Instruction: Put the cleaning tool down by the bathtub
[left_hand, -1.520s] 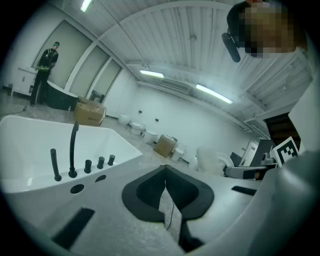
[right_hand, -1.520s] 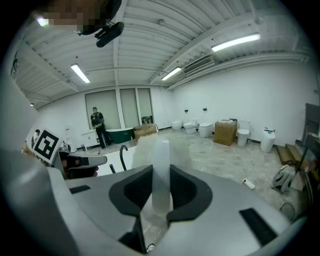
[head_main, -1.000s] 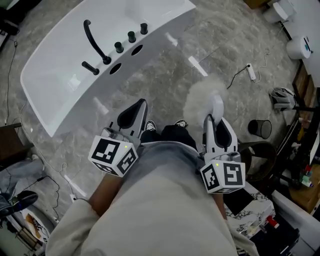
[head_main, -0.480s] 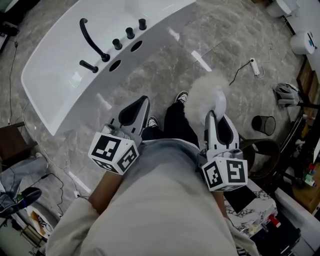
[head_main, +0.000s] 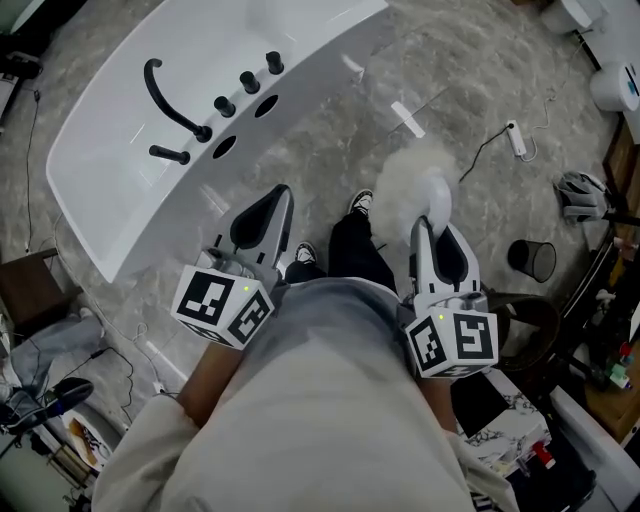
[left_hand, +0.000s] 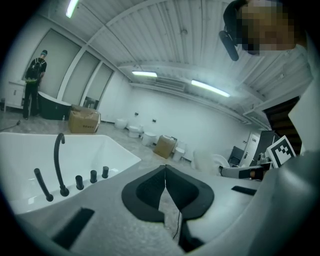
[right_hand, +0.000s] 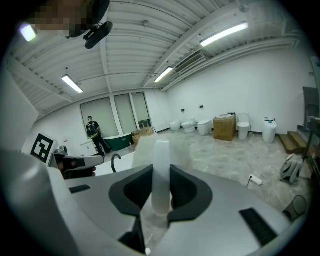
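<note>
While right tongs grip the cleaning tool, left tongs meet.

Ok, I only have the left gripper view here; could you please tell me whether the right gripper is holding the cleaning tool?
Observer: Yes, the right gripper is shut on the cleaning tool, on its white handle.
Operator: Thank you. Where is its fluffy head?
Observer: The fluffy head is over the marble floor, just right of the person's shoe, apart from the bathtub.
Operator: Anything on the floor further right?
Observer: A power strip with its cable, and a black bin.
</note>
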